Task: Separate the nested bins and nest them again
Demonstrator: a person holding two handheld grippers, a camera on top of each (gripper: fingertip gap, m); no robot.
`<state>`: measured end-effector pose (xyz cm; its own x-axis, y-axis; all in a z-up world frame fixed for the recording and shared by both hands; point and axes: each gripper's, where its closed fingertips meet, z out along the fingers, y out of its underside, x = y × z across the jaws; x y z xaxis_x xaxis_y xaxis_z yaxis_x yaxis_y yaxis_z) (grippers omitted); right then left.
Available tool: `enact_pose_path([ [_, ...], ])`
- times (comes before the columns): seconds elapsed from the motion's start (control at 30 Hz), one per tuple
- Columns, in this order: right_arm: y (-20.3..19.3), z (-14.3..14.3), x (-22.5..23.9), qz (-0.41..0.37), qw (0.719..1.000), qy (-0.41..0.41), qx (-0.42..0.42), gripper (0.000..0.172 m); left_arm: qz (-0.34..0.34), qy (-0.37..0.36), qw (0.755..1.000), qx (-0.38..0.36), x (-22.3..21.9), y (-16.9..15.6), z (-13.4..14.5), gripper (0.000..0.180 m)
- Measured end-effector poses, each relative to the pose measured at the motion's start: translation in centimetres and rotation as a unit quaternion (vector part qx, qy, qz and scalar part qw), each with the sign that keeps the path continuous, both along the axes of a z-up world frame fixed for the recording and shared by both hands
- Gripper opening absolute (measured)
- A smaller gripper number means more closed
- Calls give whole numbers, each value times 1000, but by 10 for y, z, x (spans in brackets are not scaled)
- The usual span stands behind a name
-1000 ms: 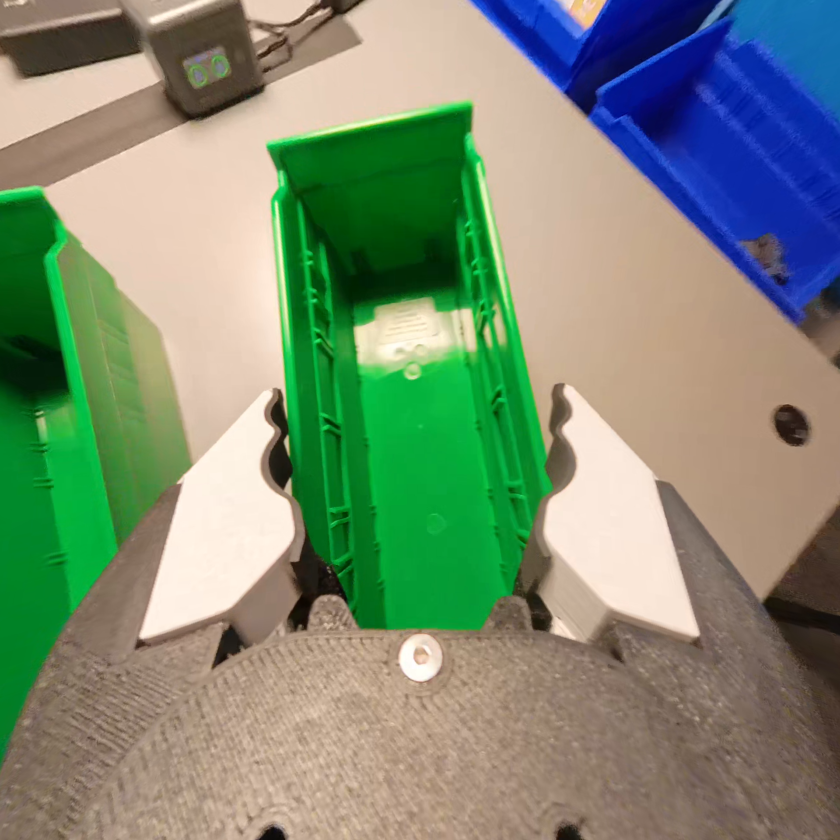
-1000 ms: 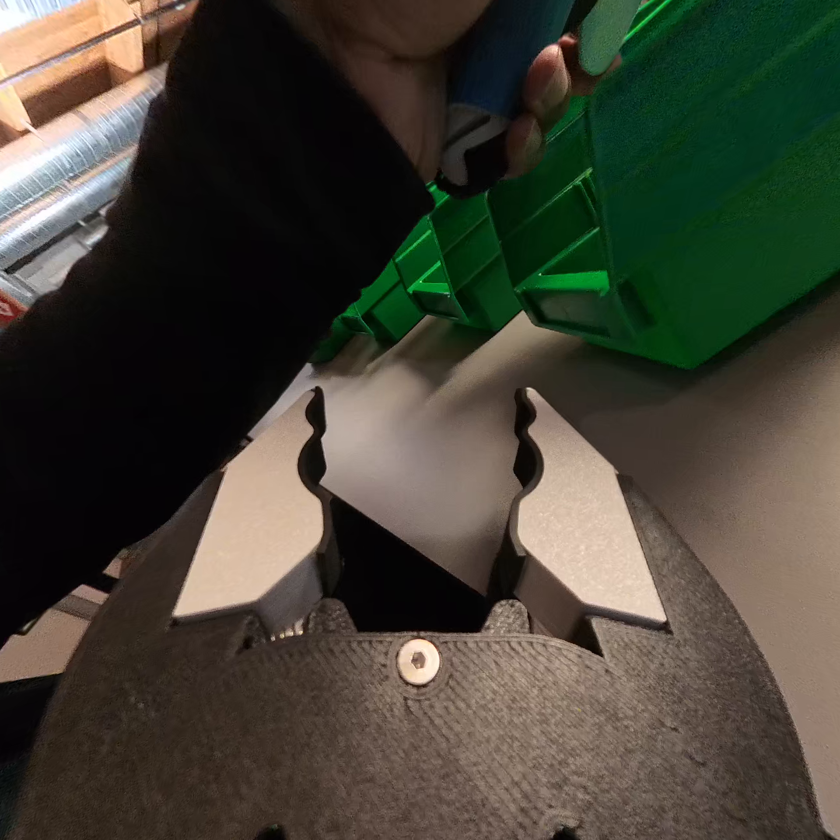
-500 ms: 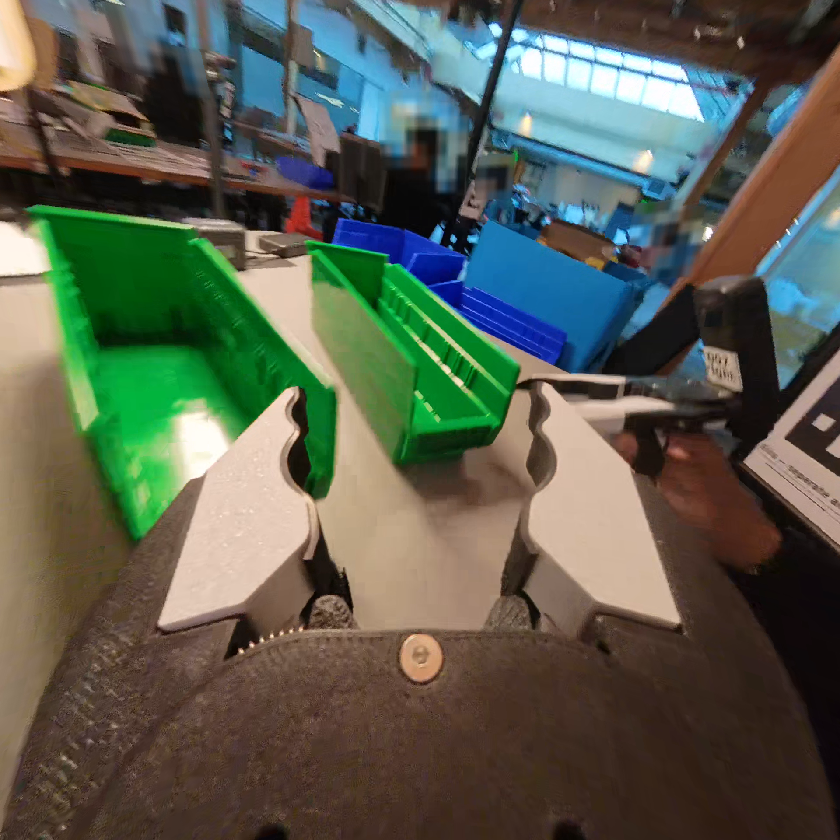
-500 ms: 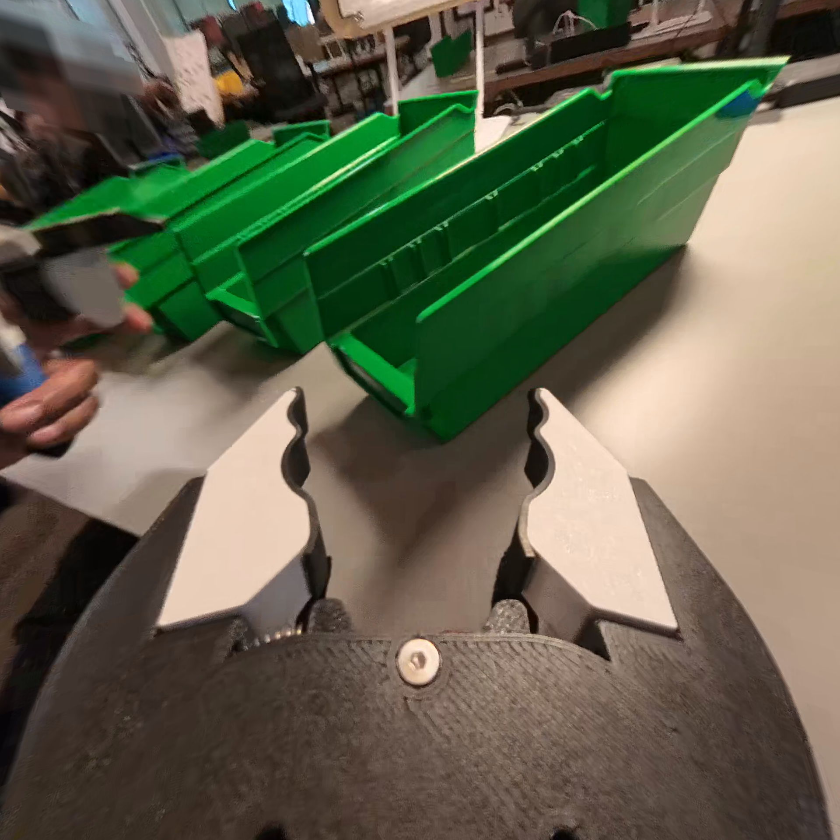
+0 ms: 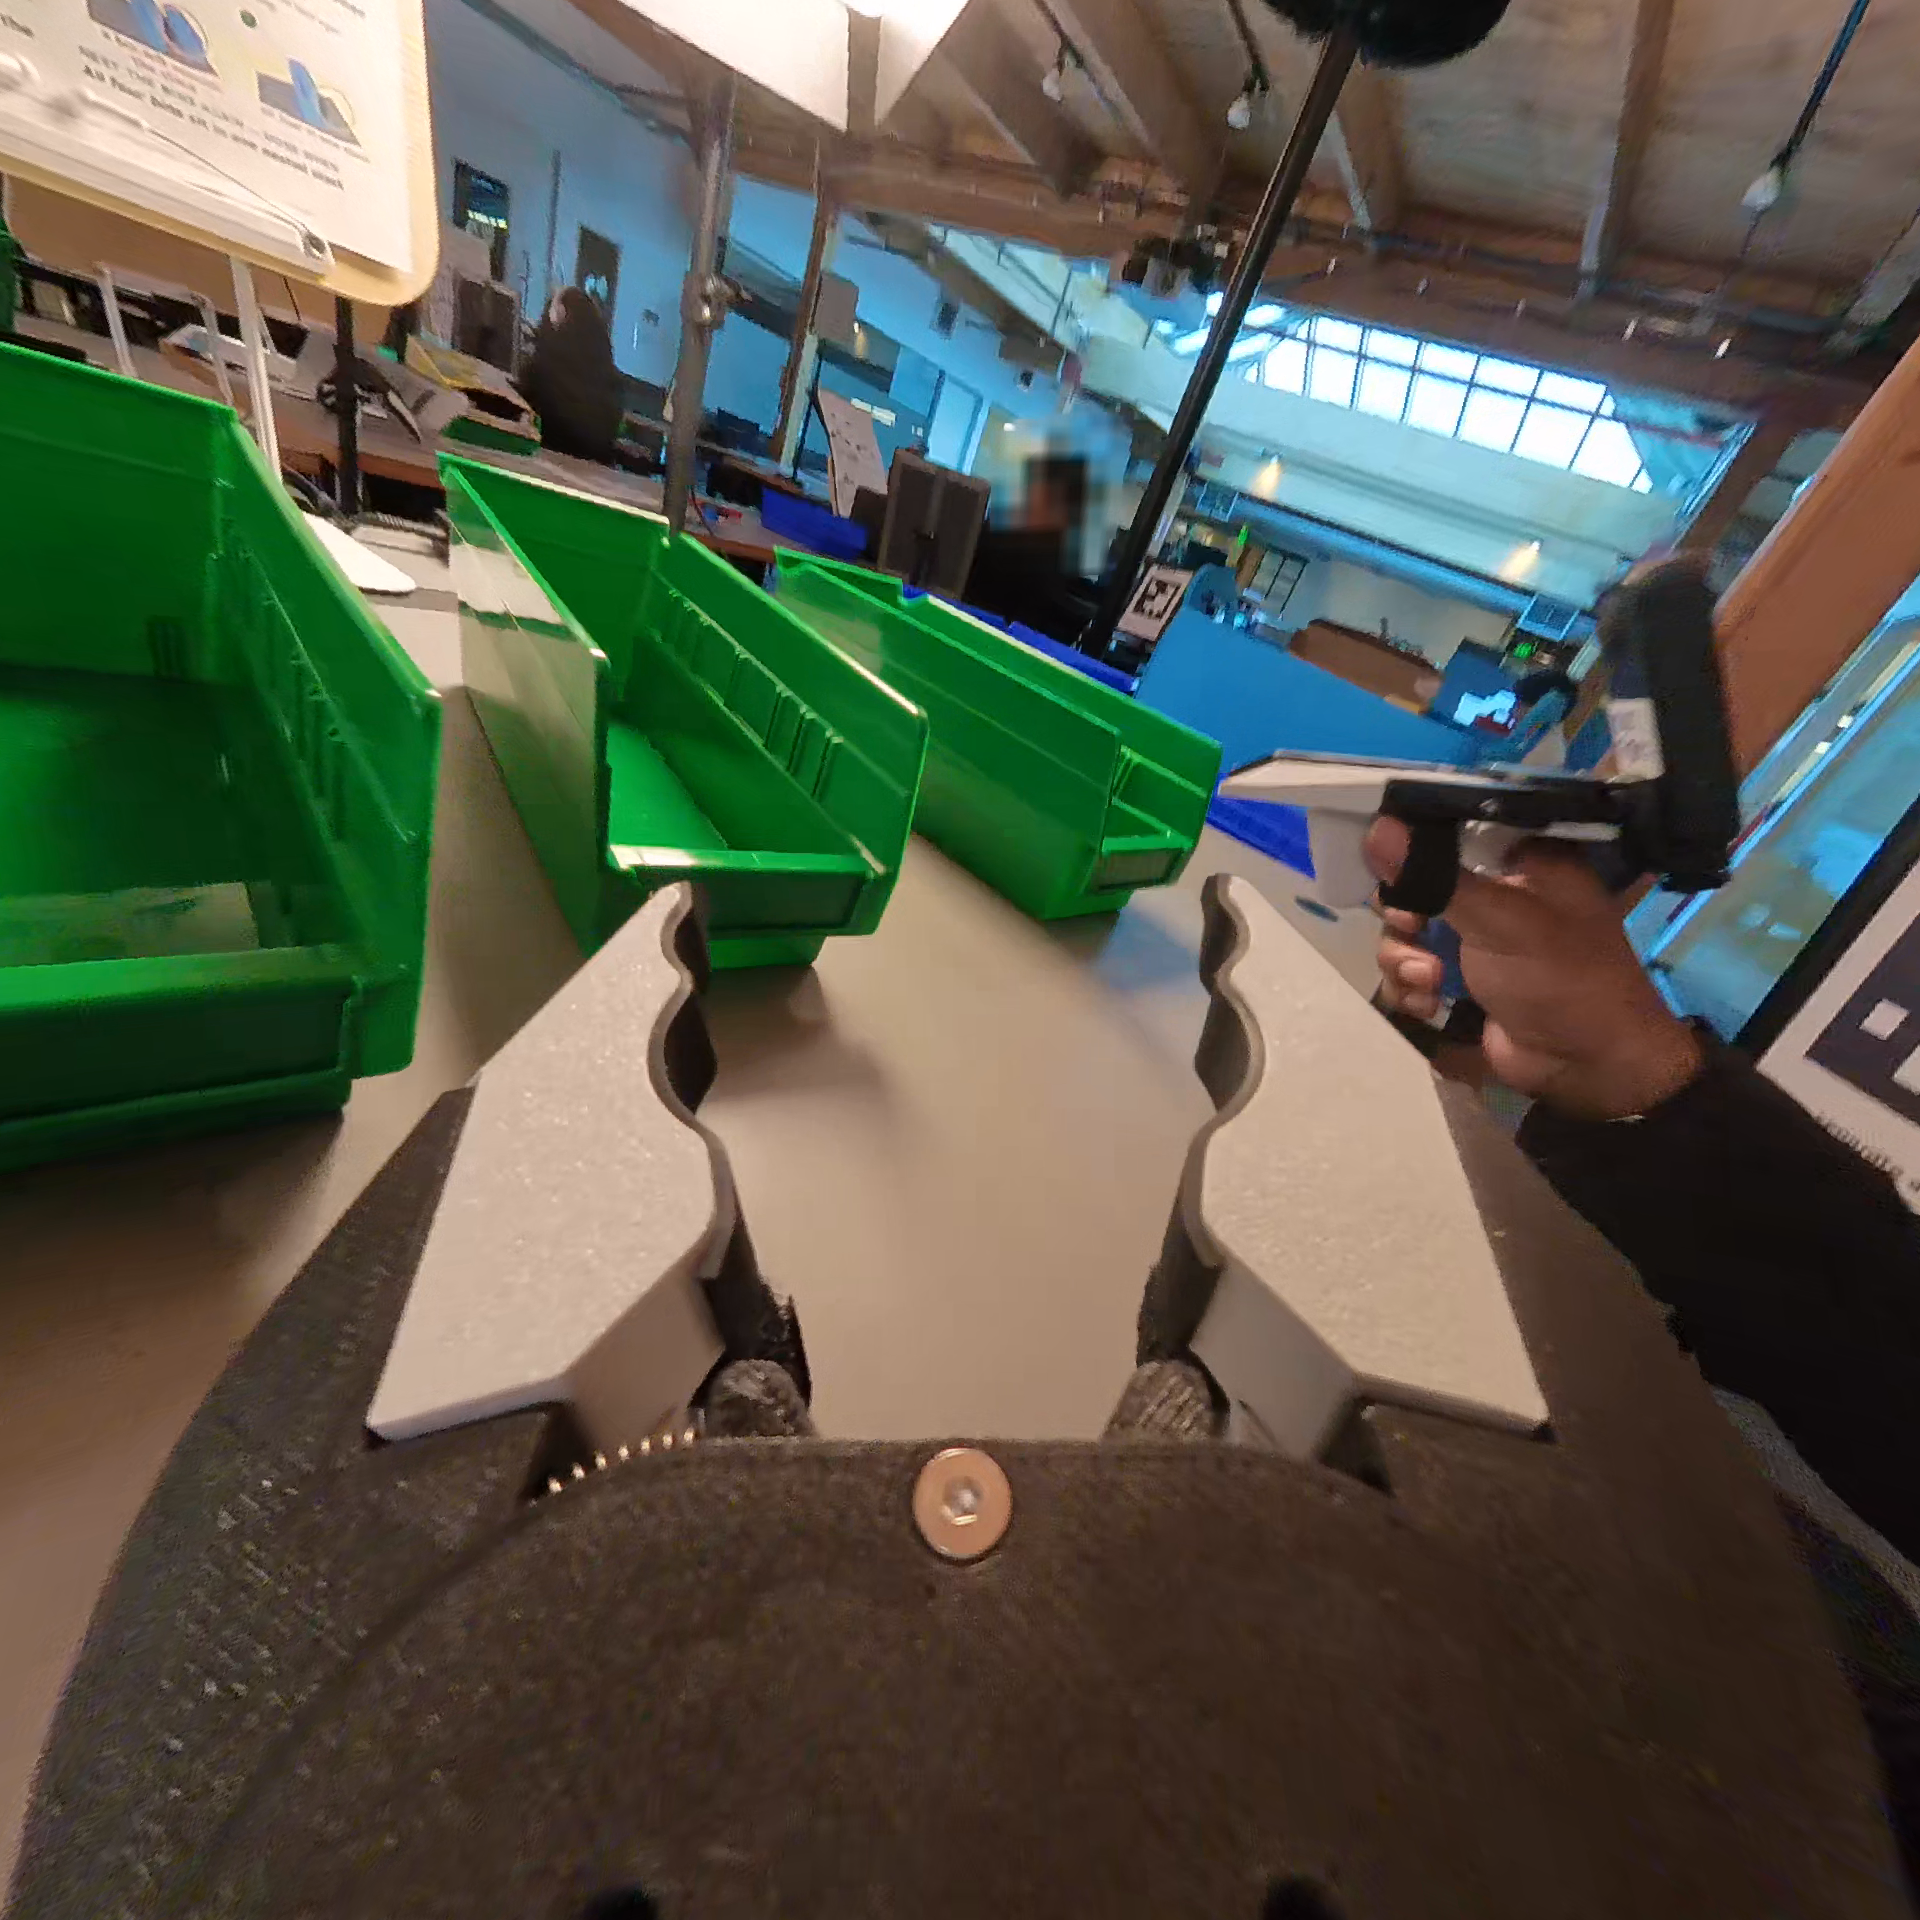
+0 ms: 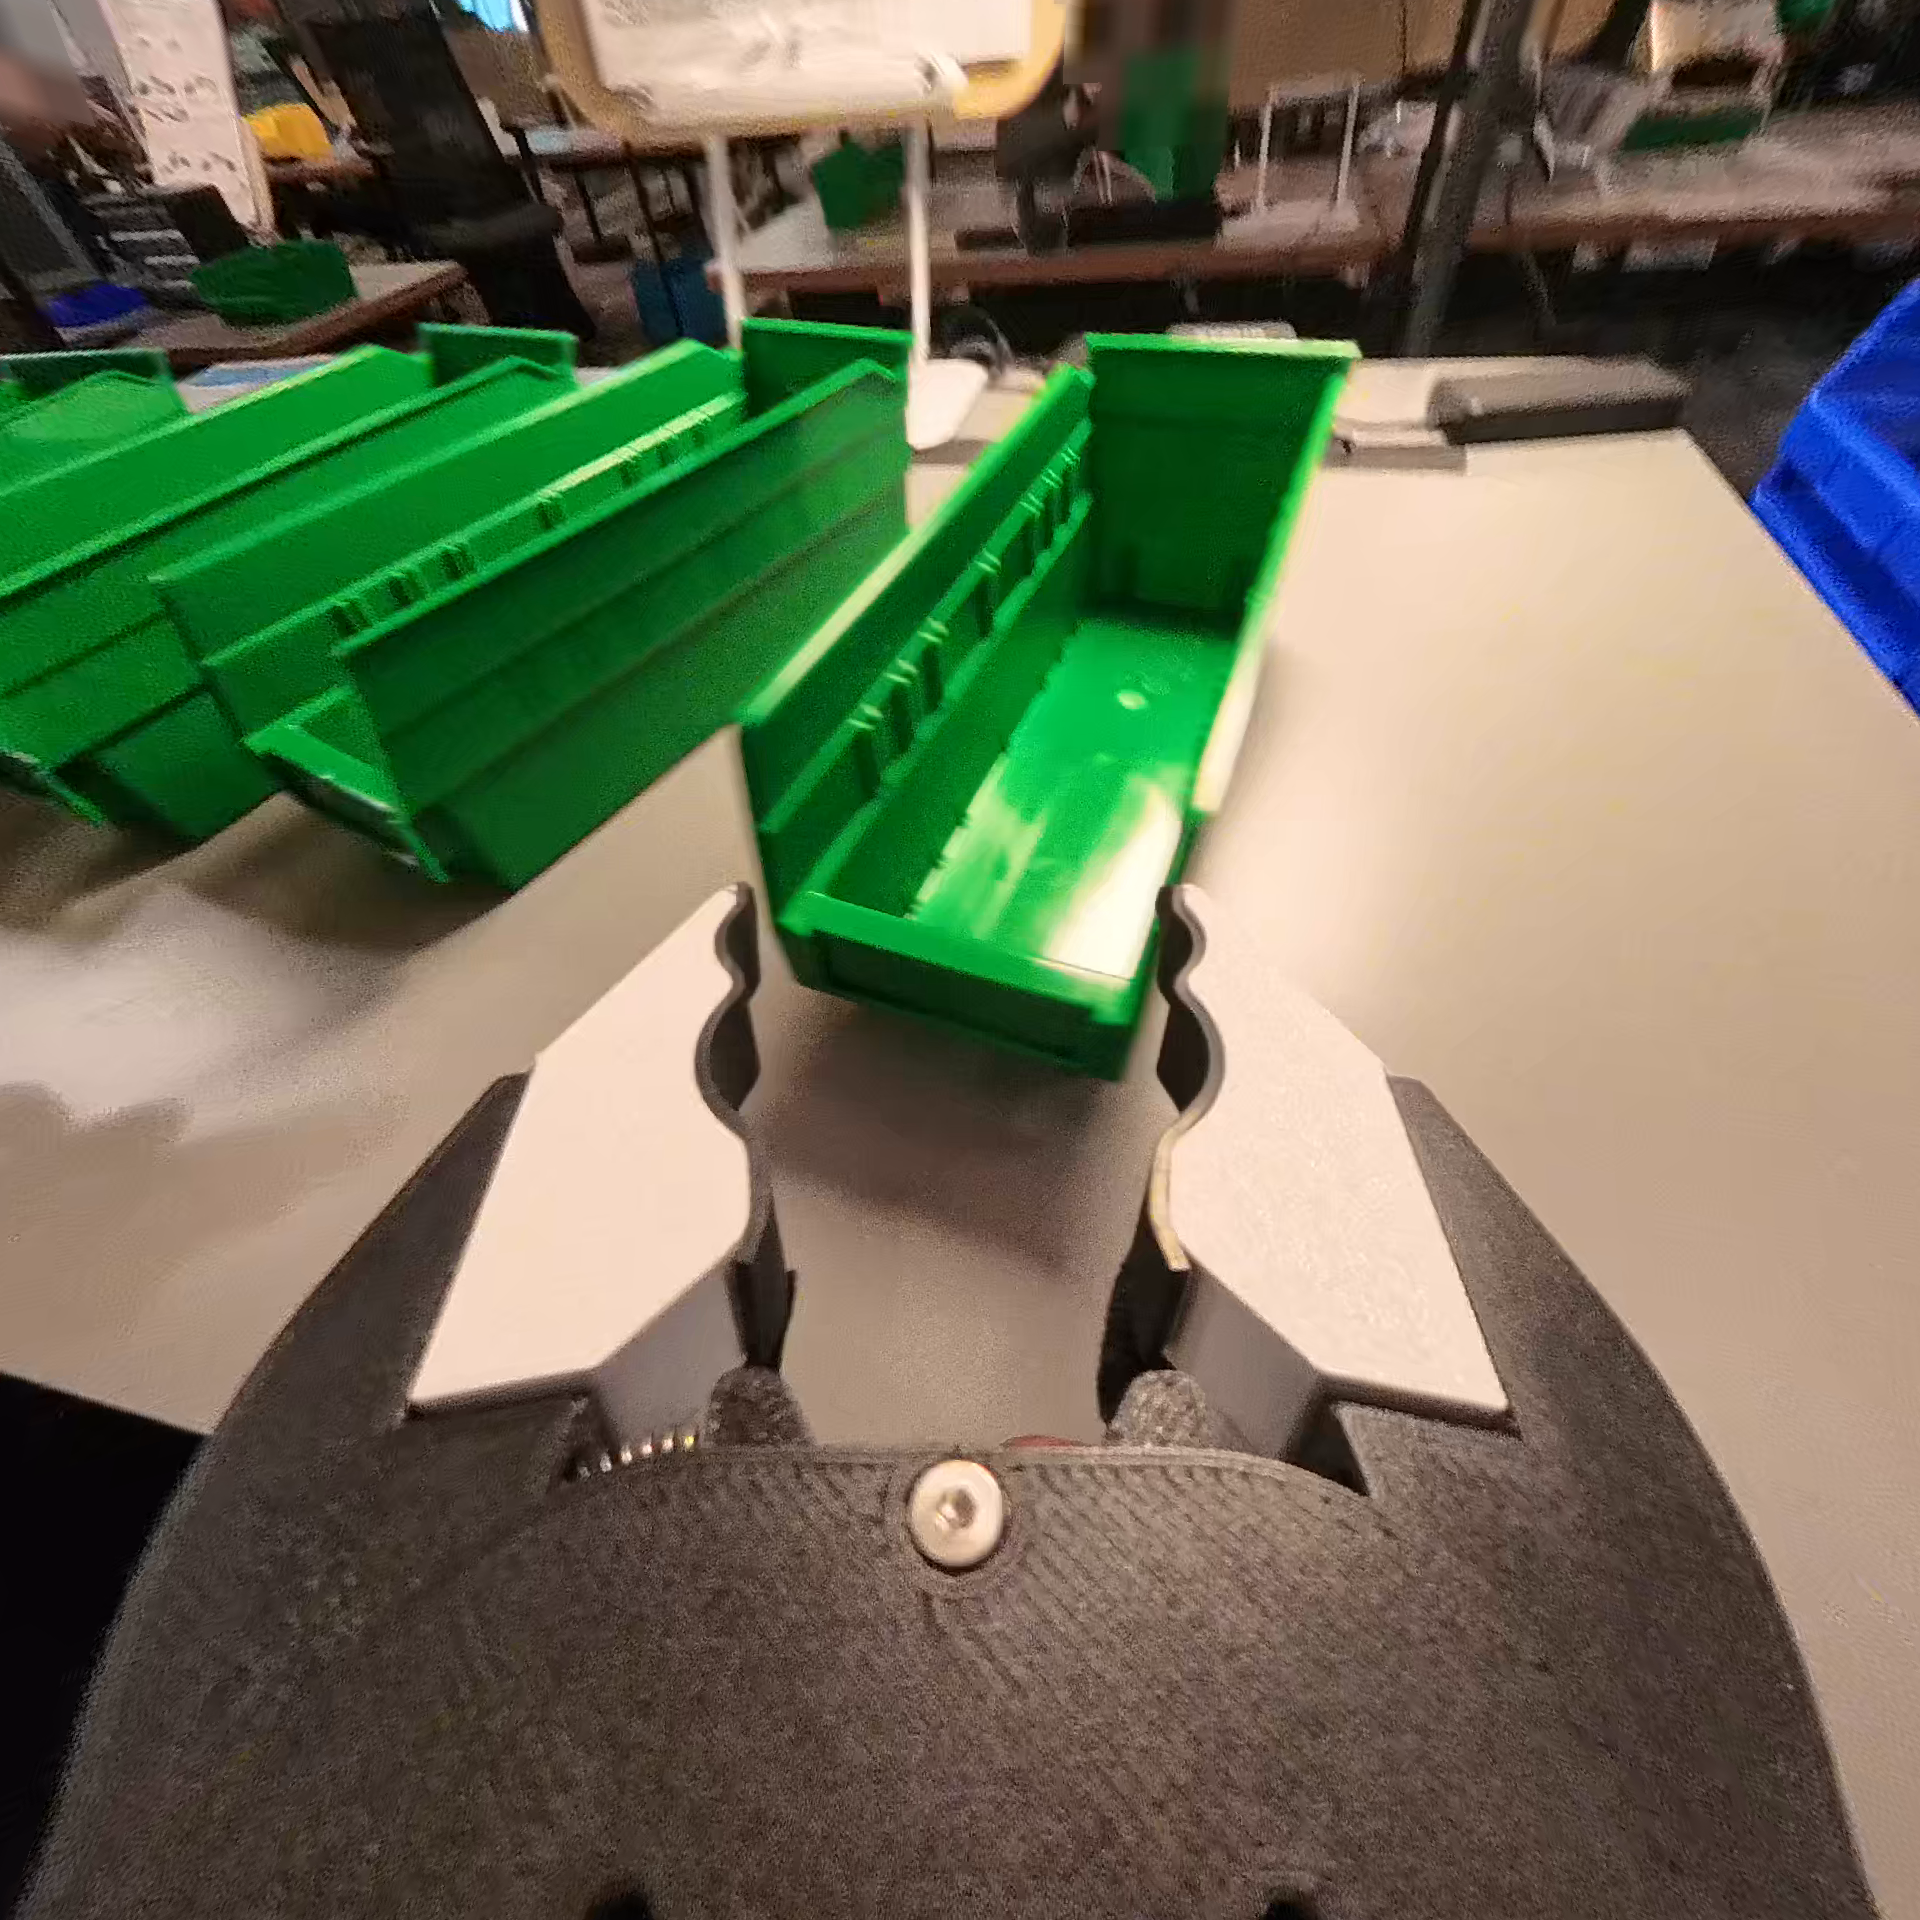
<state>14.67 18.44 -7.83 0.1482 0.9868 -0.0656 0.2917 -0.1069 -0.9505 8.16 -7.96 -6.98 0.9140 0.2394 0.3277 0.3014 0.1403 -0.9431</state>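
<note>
Several green bins stand on the grey table (image 5: 966,1091). In the left wrist view a wide bin (image 5: 177,790) is at the left, with a long narrow bin (image 5: 717,758) and another long bin (image 5: 1029,769) beyond it. My left gripper (image 5: 948,904) is open and empty, above bare table in front of them. My right gripper (image 6: 956,914) is open. The near end of a long narrow green bin (image 6: 1039,727) shows between its fingertips, with a gap at the left finger (image 6: 665,1091). The right gripper also shows in the left wrist view (image 5: 1340,821), held by a hand.
More long green bins (image 6: 468,644) lie side by side to the left in the right wrist view. A blue bin (image 6: 1860,499) is at the right edge. A sign on a white stand (image 6: 920,239) rises behind the bins. The table's near edge (image 6: 125,1392) is at lower left.
The left gripper has pulled back from the narrow bin that stood between its open fingers and now looks level across the table. The right gripper has swung round to face a long bin.
</note>
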Motion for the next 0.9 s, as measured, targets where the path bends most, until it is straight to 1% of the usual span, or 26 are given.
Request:
enact_pose_path([
  [0.07,-31,7,-7,21,999,24,20,76,6,12,1000,-13,2,1,-3,94],
  [0.1,-49,10,-14,39,998,35,18,76,10,18,1000,-17,3,2,-3,94],
  [0.17,-88,11,-30,88,995,49,-9,75,18,26,999,-26,4,3,-6,93],
  [0.23,-119,6,-49,125,991,42,-28,76,30,36,998,-37,4,4,-9,93],
  [0.33,-151,-6,-81,158,987,19,-38,80,41,55,997,-44,6,4,-10,92],
  [0.4,-161,-17,-99,162,986,-5,-48,83,46,59,996,-40,6,3,-9,91],
  [0.43,-163,-21,-106,159,986,-13,-48,83,47,59,996,-37,5,2,-8,91],
  [0.5,-153,-33,-117,130,990,-39,-40,79,49,55,997,-31,5,0,-7,91],
  [0.53,-146,-39,-119,114,992,-48,-39,73,49,54,997,-29,4,0,-7,91],
  [0.6,-131,-46,-116,83,993,-56,-66,63,49,57,997,-27,5,-1,-6,91],
  [0.63,-127,-45,-114,78,992,-51,-82,62,50,59,997,-27,5,0,-6,91],
  [0.7,-111,-44,-107,53,994,-43,-91,53,51,60,996,-32,5,0,-7,91],
  [0.73,-103,-44,-104,42,994,-41,-93,51,51,60,996,-35,5,1,-8,90],
  [0.8,-94,-44,-99,33,993,-41,-106,51,51,60,996,-40,5,2,-9,91],
  [0.9,-102,-38,-95,52,991,-22,-119,54,54,61,996,-42,4,2,-9,90],
])
